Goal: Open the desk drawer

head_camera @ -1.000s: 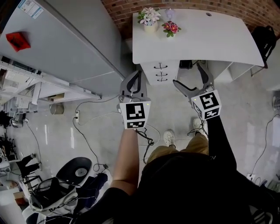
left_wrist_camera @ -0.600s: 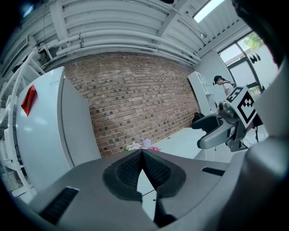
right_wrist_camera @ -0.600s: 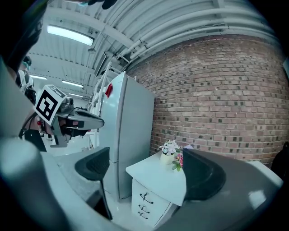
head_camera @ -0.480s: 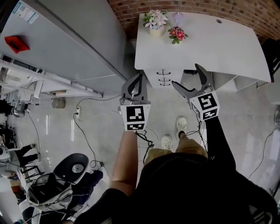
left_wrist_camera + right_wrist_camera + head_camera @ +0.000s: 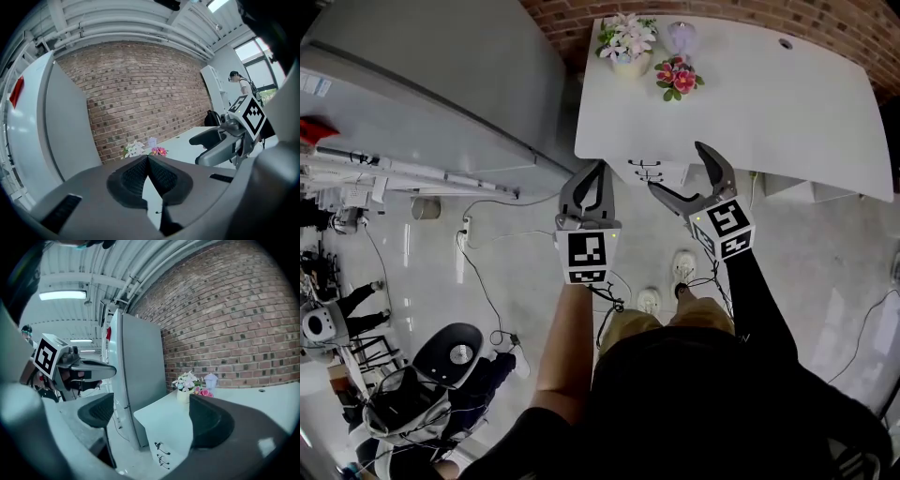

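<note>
Desk drawer (image 5: 647, 167), stacked under the white desk's (image 5: 750, 103) near-left edge, is not yet reached: centre one handle (image 5: 159, 446) between the wide-spread right gripper (image 5: 678, 167) jaws before clamping, while the left gripper (image 5: 592, 171) is pressed together, empty.

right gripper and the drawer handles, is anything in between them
Nothing. In the right gripper view the drawer handles show plainly through the gap of the open right gripper, with only open space between.
</note>
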